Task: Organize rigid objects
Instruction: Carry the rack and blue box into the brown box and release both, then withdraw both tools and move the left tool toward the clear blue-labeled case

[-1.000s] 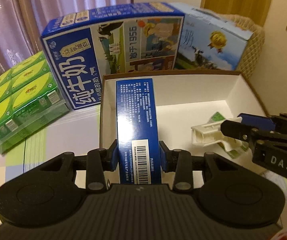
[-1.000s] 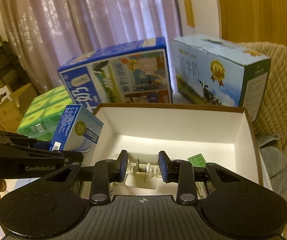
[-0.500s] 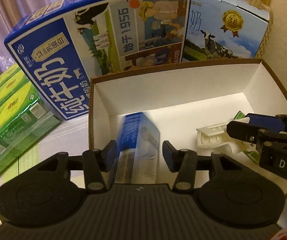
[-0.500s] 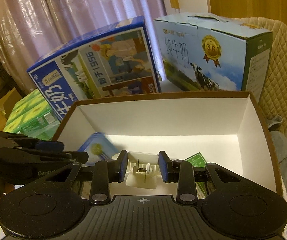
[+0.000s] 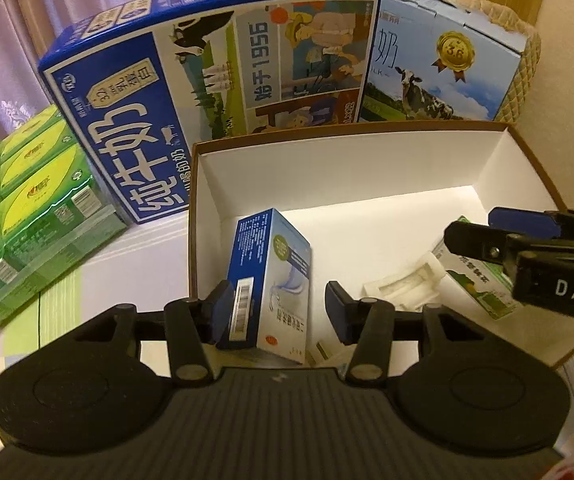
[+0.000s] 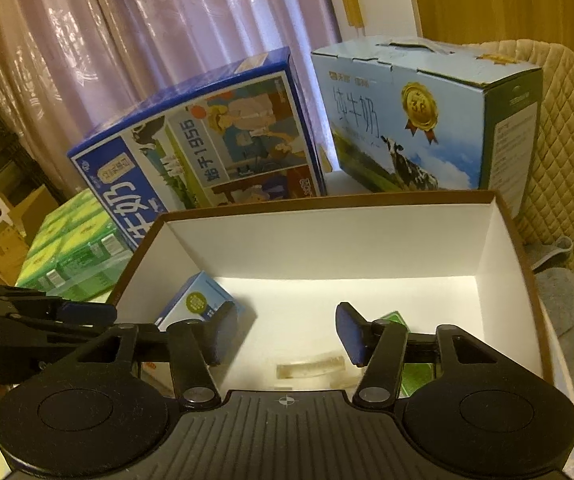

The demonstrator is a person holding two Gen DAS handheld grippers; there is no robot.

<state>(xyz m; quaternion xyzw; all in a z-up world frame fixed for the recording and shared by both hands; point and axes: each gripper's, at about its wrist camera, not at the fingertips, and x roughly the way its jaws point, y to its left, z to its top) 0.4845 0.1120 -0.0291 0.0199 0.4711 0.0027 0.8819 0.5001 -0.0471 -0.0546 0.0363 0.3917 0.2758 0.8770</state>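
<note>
A blue and white medicine box (image 5: 271,284) lies inside the white open carton (image 5: 327,172), at its near left; it also shows in the right wrist view (image 6: 199,304). My left gripper (image 5: 277,312) is open around the box, not gripping it. A white plastic tray (image 5: 403,286) lies in the carton beside a green packet (image 5: 483,292). My right gripper (image 6: 285,330) is open above the white tray (image 6: 311,368), with the green packet (image 6: 397,320) to its right. The right gripper also shows in the left wrist view (image 5: 527,252).
A large blue milk case (image 5: 207,96) and a light blue milk case (image 5: 443,64) stand behind the carton. Green drink packs (image 5: 27,200) sit at the left. A quilted chair back (image 6: 567,140) is at the right.
My left gripper opened and let the blue box drop into the carton. My right gripper opened and released the white tray, which now lies on the carton floor.
</note>
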